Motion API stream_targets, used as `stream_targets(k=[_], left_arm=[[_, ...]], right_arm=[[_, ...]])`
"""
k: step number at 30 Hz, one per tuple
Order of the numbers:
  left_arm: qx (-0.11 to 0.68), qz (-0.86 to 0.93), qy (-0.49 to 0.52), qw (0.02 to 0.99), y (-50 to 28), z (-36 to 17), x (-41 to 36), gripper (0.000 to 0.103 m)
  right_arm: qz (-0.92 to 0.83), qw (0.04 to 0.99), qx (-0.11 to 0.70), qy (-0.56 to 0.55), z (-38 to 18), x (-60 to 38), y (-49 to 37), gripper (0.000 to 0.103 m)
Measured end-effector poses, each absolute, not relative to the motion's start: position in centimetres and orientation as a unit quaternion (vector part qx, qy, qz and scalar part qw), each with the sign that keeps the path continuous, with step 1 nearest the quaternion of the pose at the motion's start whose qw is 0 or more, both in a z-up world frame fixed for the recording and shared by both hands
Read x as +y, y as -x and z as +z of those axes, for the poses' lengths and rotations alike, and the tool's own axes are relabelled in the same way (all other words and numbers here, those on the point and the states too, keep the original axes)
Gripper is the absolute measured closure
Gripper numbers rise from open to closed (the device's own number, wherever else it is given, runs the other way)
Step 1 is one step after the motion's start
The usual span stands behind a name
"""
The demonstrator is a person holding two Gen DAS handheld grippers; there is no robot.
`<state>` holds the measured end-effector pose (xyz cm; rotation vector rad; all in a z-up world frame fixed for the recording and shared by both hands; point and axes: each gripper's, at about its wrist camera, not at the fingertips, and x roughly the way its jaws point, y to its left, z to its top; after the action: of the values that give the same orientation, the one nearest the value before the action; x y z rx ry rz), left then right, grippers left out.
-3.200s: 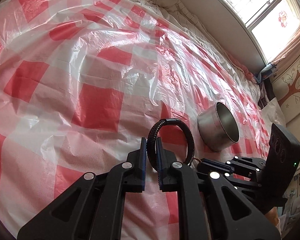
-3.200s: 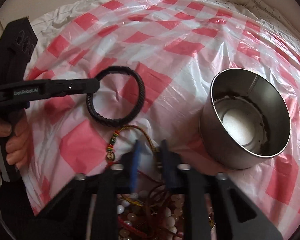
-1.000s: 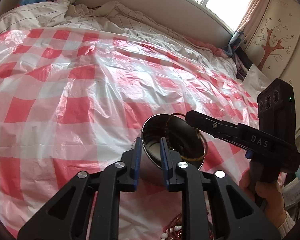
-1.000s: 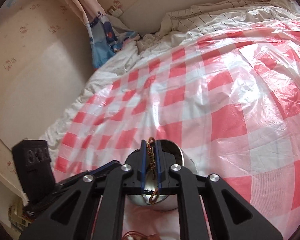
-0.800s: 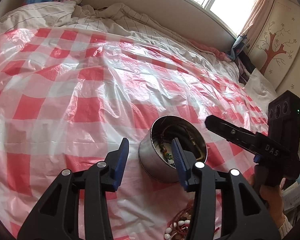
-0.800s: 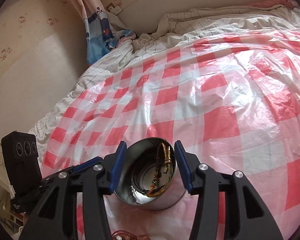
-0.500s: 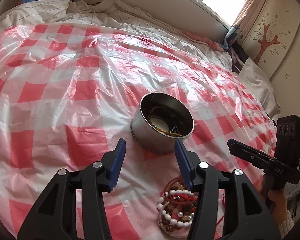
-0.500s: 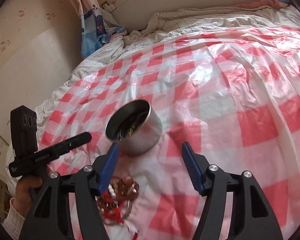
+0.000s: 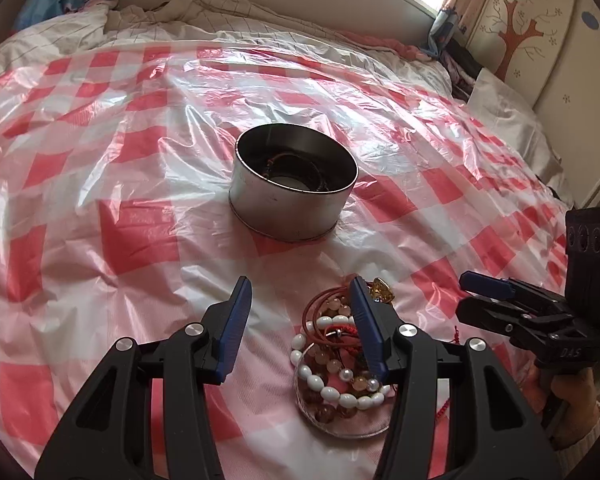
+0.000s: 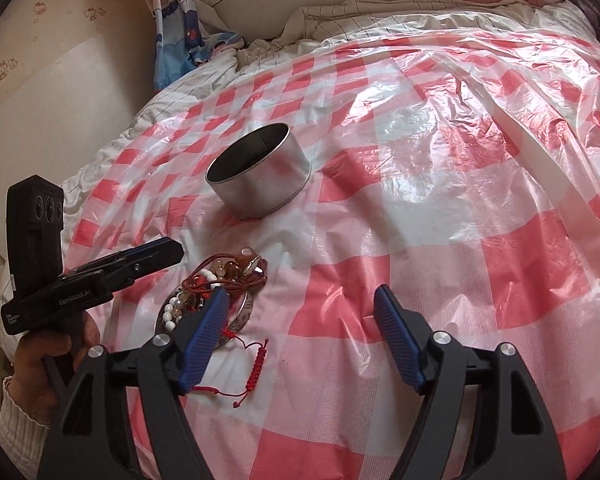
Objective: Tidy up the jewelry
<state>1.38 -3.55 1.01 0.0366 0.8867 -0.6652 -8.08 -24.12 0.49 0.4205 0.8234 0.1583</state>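
Both claws are rocking black plastic frames with ribbed blue pads and silver screws. Left claw (image 9: 300, 328) is showing white "GenRobot.AI" lettering, right claw (image 10: 300, 344) "DAS". Person's wearing white knit sleeves (image 10: 18, 436).

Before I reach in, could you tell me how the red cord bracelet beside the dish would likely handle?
The red cord bracelet probably goes limp when lifted: it lies in loose curves. It looks thin, so likely very light. Its tail runs toward the glass dish, so it may snag.

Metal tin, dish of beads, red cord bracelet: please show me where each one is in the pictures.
Metal tin (image 9: 288, 212): left wrist view, on its outer front wall.
Dish of beads (image 9: 340, 428): left wrist view, on its near glass rim.
Red cord bracelet (image 10: 259, 360): right wrist view, on its braided part.
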Motion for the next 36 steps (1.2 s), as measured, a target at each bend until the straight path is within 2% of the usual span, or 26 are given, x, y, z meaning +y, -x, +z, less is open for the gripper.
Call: stream_targets(k=[3,4,5,7,9,16,22,29,30,31,33,36], left_arm=[[0.430,-0.324,-0.049,0.841,-1.9,0.5,-5.0,0.055],[0.435,-0.329,-0.057,0.836,-2.0,0.2,-5.4,0.058],[0.440,-0.332,-0.068,0.832,-1.9,-0.2,-5.8,0.063],[0.440,-0.341,-0.077,0.827,-1.7,-0.7,-6.4,0.081],[0.437,-0.344,-0.079,0.827,-1.5,-0.7,-6.7,0.089],[0.424,-0.313,0.086,0.845,-3.0,0.3,-1.3,0.089],[0.399,-0.232,0.112,0.880,-3.4,1.1,2.3,0.089],[0.431,-0.190,0.122,0.874,-4.8,-0.3,3.7,0.088],[0.430,-0.190,0.131,0.873,-4.9,-0.3,4.1,0.083],[0.426,-0.187,0.138,0.874,-4.9,-0.2,4.4,0.073],[0.413,-0.182,0.148,0.880,-4.9,0.1,4.9,0.060],[0.414,-0.197,0.114,0.882,-5.4,0.3,3.6,0.055]], right_arm=[[0.074,0.890,0.397,-0.210,0.3,-24.3,8.0,0.029],[0.074,0.890,0.397,-0.210,0.3,-24.3,8.0,0.029],[0.075,0.890,0.397,-0.209,0.2,-24.3,8.0,0.029],[0.077,0.890,0.398,-0.207,0.1,-24.1,7.8,0.025],[0.077,0.891,0.398,-0.204,0.1,-23.9,7.7,0.023],[0.077,0.891,0.400,-0.198,0.1,-23.5,7.6,0.020],[0.088,0.889,0.399,-0.207,0.2,-23.6,7.6,0.020],[0.130,0.887,0.415,-0.157,0.3,-20.9,7.5,0.020],[0.132,0.887,0.419,-0.141,0.2,-20.3,7.5,0.020],[0.133,0.887,0.425,-0.127,0.1,-19.8,7.5,0.020],[0.131,0.885,0.434,-0.105,-0.2,-19.0,7.6,0.020],[0.129,0.884,0.444,-0.075,-0.4,-18.2,7.8,0.022]])
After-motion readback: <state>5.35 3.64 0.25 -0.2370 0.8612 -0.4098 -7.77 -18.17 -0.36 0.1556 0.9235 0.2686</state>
